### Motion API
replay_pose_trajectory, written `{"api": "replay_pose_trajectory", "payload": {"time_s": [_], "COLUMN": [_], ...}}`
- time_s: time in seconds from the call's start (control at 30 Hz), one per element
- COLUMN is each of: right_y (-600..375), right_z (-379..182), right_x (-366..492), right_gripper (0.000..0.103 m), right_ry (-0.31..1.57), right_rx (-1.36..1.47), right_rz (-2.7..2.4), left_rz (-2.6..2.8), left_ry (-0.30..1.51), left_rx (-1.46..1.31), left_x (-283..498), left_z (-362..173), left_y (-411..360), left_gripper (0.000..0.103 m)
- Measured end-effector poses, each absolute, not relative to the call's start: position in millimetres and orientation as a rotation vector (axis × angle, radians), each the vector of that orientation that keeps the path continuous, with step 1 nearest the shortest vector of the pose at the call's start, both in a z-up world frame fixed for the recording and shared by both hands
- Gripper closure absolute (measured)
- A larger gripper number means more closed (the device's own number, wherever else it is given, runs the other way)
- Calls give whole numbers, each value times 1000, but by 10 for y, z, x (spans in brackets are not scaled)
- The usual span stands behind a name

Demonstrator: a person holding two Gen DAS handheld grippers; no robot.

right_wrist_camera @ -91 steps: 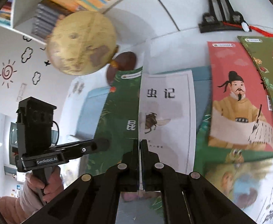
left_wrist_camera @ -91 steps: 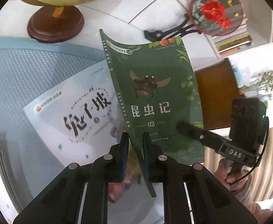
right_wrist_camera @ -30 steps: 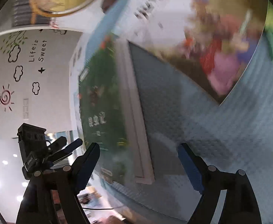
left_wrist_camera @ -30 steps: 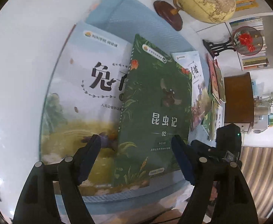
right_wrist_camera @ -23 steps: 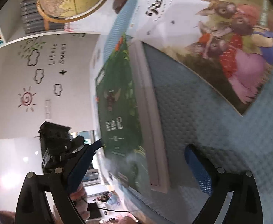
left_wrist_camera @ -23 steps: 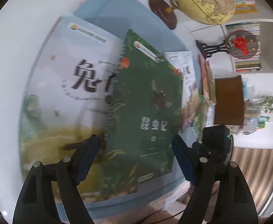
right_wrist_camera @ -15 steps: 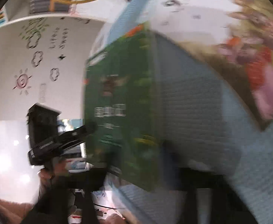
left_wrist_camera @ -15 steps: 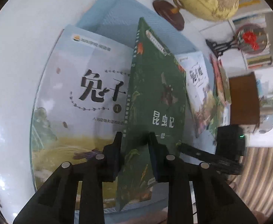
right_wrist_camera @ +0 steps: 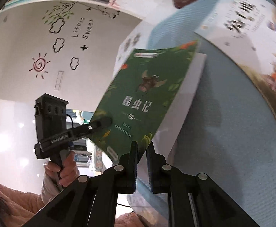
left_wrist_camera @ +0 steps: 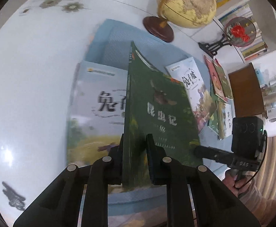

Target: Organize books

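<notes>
Both hand-held grippers gripped the green book: our left hand-held gripper point(left_wrist_camera: 134, 155) had just closed on its spine edge, and our right hand-held gripper point(right_wrist_camera: 141, 155) on its lower corner. We held the green book point(left_wrist_camera: 156, 113) tilted above the pale book point(left_wrist_camera: 96, 109), which lay on the blue mat point(left_wrist_camera: 117, 39) on the white counter point(left_wrist_camera: 24, 75). Near the mat stood the globe point(left_wrist_camera: 187, 5).

White wall point(right_wrist_camera: 34, 37) on the left has cloud and sun doodles plus "Life is Sweet". Far right there's a white bookshelf point(left_wrist_camera: 251, 15), a brown cabinet point(left_wrist_camera: 245, 90) below it, and striped flooring point(left_wrist_camera: 270, 160).
</notes>
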State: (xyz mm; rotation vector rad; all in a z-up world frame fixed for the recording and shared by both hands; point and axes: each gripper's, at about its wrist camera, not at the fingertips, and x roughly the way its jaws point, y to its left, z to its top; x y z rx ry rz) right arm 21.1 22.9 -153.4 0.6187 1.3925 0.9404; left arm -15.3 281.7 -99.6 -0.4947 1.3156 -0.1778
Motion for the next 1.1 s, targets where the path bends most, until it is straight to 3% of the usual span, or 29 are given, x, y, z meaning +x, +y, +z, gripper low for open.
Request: {"api": "replay_pose_trajectory", "payload": {"time_s": [0.5, 0.63, 0.73, 0.77, 0.8, 0.83, 0.87, 0.9, 1.1], "right_y": [797, 793, 853, 856, 864, 896, 922, 986, 1310], "right_z": [-1696, -1749, -1714, -1711, -1710, -1703, -1695, -1671, -1559], "right_x": [154, 192, 309, 345, 379, 420, 435, 469, 505], "right_gripper": [92, 92, 90, 85, 81, 66, 47, 43, 44], "right_ry": [1502, 1525, 1538, 1539, 1537, 1533, 1529, 1526, 1484], "right_rx": [418, 384, 335, 325, 319, 313, 309, 307, 201], "right_rz": [830, 765, 702, 678, 660, 641, 628, 616, 574], "left_rz": [-150, -156, -62, -31, 1, 16, 30, 31, 31], "left_ry": [1434, 1507, 1558, 1550, 1532, 1516, 1485, 1442, 1389], "left_rx": [-530, -450, -306, -284, -294, -316, -355, -386, -374], "left_x": [-535, -629, -632, -606, -563, -527, -469, -410, -133], "left_z": [-1407, -1459, -1475, -1459, -1443, -1438, -1429, -1413, -1516], "left_y": [3055, 2983, 3046, 3099, 3179, 3238, 3312, 3370, 3445], "left_gripper": [86, 73, 72, 70, 61, 42, 32, 23, 23]}}
